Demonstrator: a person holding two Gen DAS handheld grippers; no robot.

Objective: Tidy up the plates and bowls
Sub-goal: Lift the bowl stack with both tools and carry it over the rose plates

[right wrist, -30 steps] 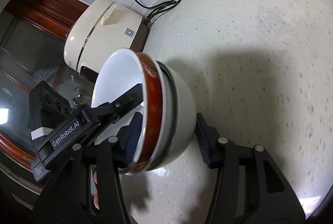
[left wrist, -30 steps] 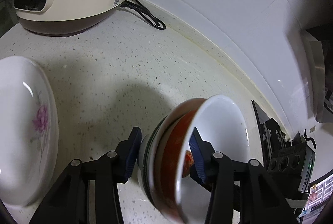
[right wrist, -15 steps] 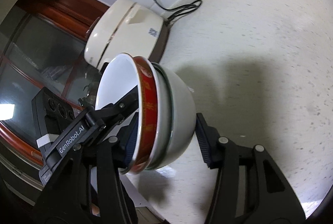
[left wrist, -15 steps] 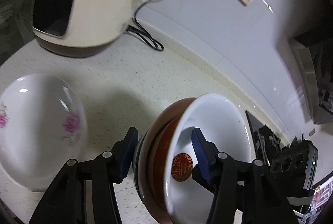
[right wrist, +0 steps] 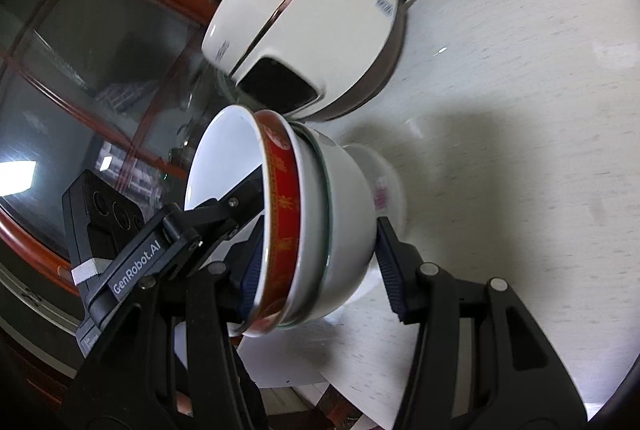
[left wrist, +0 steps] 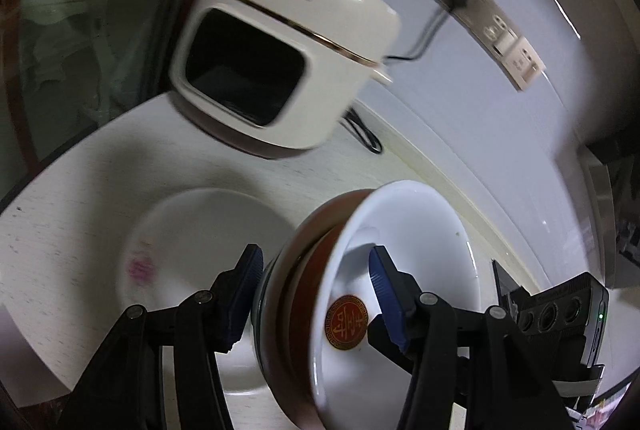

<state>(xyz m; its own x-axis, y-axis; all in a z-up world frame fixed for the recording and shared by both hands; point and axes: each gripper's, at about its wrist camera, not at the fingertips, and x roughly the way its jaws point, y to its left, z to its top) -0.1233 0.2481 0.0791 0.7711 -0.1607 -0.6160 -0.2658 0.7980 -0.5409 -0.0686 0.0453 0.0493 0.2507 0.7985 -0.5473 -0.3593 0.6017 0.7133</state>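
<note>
Left wrist: nested glossy bowls [left wrist: 400, 270], speckled countertop [left wrist: 60, 250]

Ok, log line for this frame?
stage: carrying | left gripper: shut on bowl stack rim | right gripper: shut on opposite rim | beneath: flowered plate on counter

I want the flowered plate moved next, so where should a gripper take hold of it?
Grip the plate by its raised rim, one finger over the lip and one beneath, coming in low from the near countertop side. It lies flat and shallow, leaving no wall to pinch, and the rice cooker crowds its far edge. Both grippers are now occupied by the bowl stack.
</note>
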